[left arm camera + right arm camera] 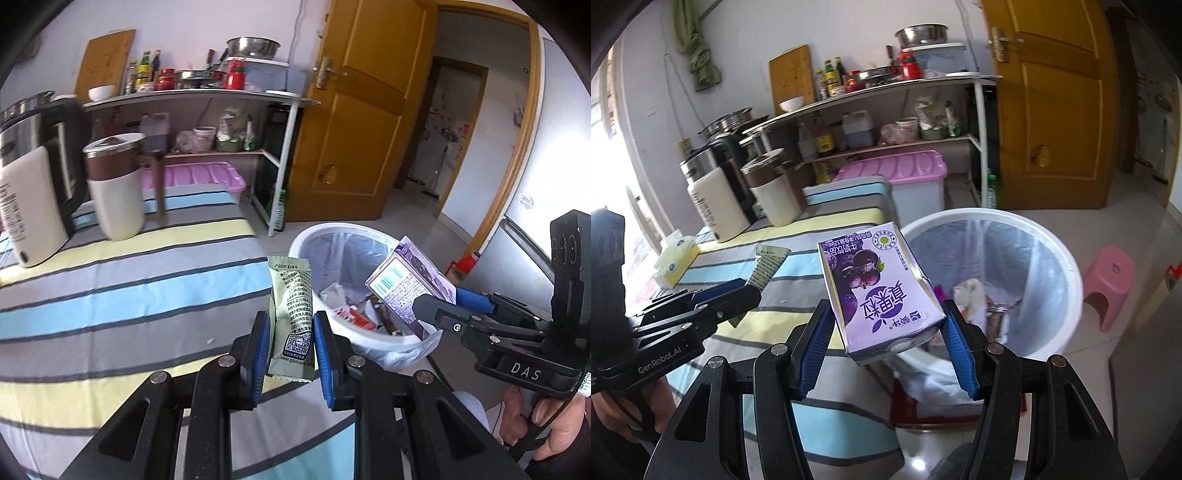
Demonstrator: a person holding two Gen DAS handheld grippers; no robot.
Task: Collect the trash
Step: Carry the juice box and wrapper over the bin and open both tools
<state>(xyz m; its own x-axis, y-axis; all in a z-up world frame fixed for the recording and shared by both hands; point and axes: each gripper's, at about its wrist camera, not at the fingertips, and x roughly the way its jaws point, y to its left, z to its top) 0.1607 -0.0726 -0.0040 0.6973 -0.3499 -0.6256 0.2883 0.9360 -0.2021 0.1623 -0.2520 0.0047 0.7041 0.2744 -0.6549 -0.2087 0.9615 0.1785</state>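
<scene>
- Left wrist view alone takes in the open wooden door [354,122] with the hallway past it; the right wrist view alone shows a pink plastic stool [1108,288] on the tiled floor beyond the bin.
- Striped cloth-covered bench [110,302] fills the left of both views, its edge running just beside the round white plastic trash bin [303,243], which stands on the floor with a clear liner and wrappers and scraps inside.
- Bare floor lies open around the bin's far side.
- Right tongs [886,343] are clenched on a purple rectangular milk carton [879,295], held over the bin's near rim.
- Left tongs [290,354] are clenched on a narrow green foil sachet [291,314], upright, at the bench edge just beside the bin.
</scene>
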